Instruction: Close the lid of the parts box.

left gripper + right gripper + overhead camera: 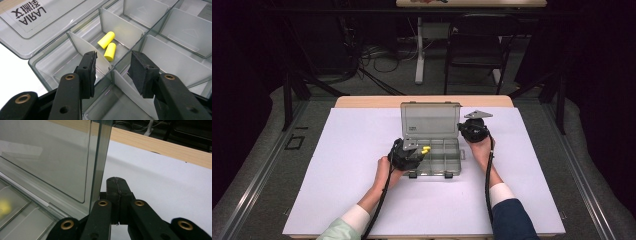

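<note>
A clear plastic compartment box lies in the middle of the table with its lid standing upright. Two yellow foam earplugs lie together in one compartment, one earplug farther off and the other closer. My left gripper hovers over the box's left front. In its own view the left gripper is open just short of the earplugs, with nothing pressed between its pads. My right gripper sits at the lid's right edge. There the right gripper is shut, beside the lid's edge and holding nothing.
The box rests on a white sheet covering a wooden table. White dividers split the box into several cells. A printed label is on the lid. A dark chair and cables stand beyond the table.
</note>
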